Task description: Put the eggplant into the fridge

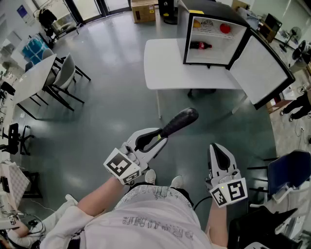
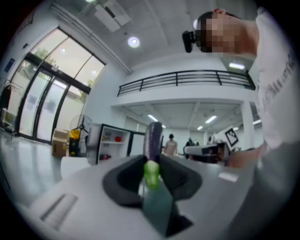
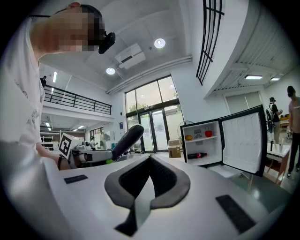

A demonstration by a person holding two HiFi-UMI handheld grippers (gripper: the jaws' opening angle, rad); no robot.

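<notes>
Purple eggplant: grips it in left gripper, toward fridge at one o'clock; right gripper closed, empty.

The eggplant has smooth, glossy dark skin and a waxy green stem end. The left gripper and right gripper have smooth white plastic shells lined with matt dark grey pads. The floor is polished grey and reflective. The far table is smooth matt white. The fridge is lined in white plastic. The far cardboard box is matt brown.
</notes>
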